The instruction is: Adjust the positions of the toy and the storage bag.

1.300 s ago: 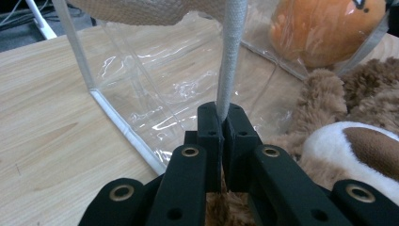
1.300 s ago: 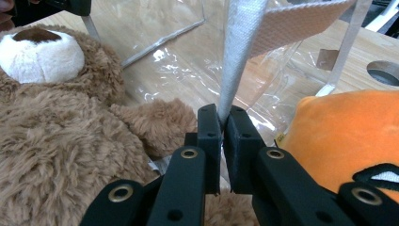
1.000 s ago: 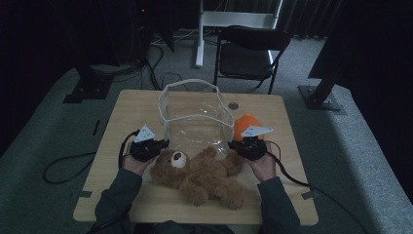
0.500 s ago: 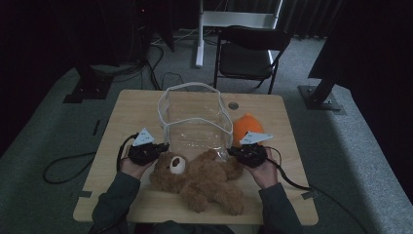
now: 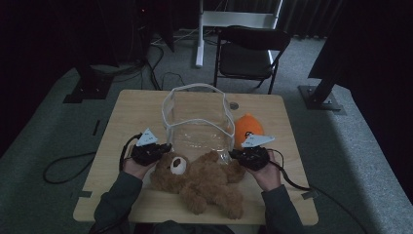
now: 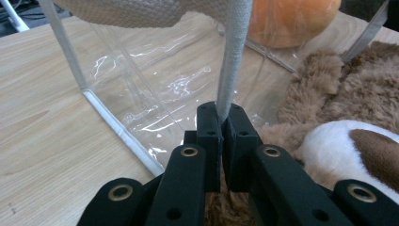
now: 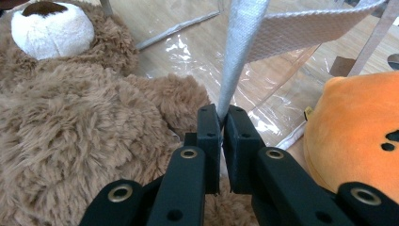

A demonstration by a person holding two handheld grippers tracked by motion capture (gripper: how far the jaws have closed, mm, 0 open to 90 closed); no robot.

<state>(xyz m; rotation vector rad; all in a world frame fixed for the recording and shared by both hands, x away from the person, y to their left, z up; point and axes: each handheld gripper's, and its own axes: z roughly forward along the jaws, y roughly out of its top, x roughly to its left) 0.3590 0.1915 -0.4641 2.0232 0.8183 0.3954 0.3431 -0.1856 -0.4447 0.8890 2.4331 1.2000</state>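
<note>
The bag (image 5: 197, 119) is clear, glossy plastic film that catches glints of light, edged with a whitish woven cloth rim (image 6: 230, 56) of matt, coarse weave. The bear (image 5: 204, 183) is shaggy brown plush with a smoother white plush muzzle (image 7: 51, 28). The orange toy (image 7: 357, 136) is short-napped, soft cloth. The desk (image 5: 131, 109) is pale wood, smooth and matt, with visible grain. The left tongs (image 6: 220, 123) and right tongs (image 7: 220, 123) look like matt black plastic with small brass-coloured metal eyelets.

High view looks down across the table (image 5: 126, 112); both close gripper views share the bag (image 6: 141, 94).
</note>
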